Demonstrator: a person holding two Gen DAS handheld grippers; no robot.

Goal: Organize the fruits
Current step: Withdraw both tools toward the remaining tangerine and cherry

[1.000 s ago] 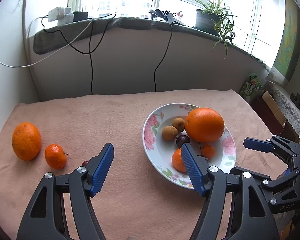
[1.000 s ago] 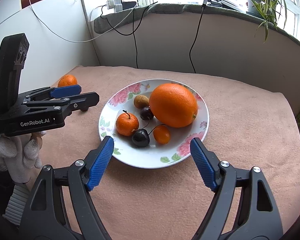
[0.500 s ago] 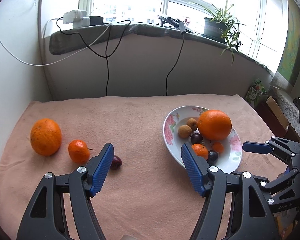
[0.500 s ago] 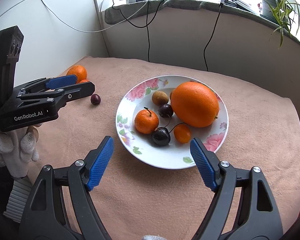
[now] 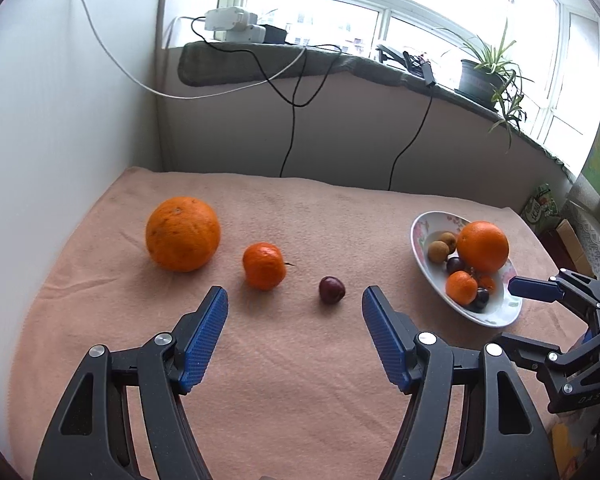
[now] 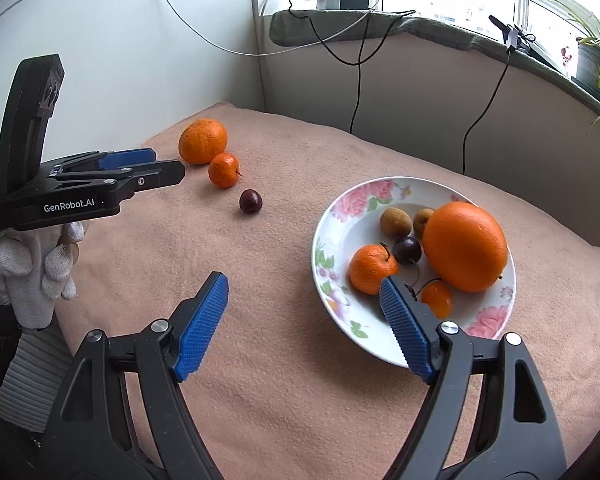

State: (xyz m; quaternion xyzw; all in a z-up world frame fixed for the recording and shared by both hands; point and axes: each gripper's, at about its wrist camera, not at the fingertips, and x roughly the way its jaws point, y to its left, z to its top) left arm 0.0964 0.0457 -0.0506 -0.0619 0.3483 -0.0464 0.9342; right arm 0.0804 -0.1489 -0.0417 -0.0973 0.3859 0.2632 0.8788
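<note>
- Peach cloth covers the tabletop [image 5: 300,380]. Left wrist view: the left claw [image 5: 294,308] gapes wide and empty, near the cherry [image 5: 332,289], with the mandarin [image 5: 264,265] and orange [image 5: 183,233] beyond. Round fruit may roll if a pad nudges it.
- Right wrist view: the right claw [image 6: 302,292] is wide and empty, one pad over the plate [image 6: 328,236] rim; dipping could tip the plate.

We see bare desk [image 5: 300,360] open ahead of the left gripper [image 5: 295,304]; the cherry [image 5: 332,289], tangerine [image 5: 264,265] and big orange [image 5: 183,233] line its far side, and the plate [image 6: 332,236] blocks the right
</note>
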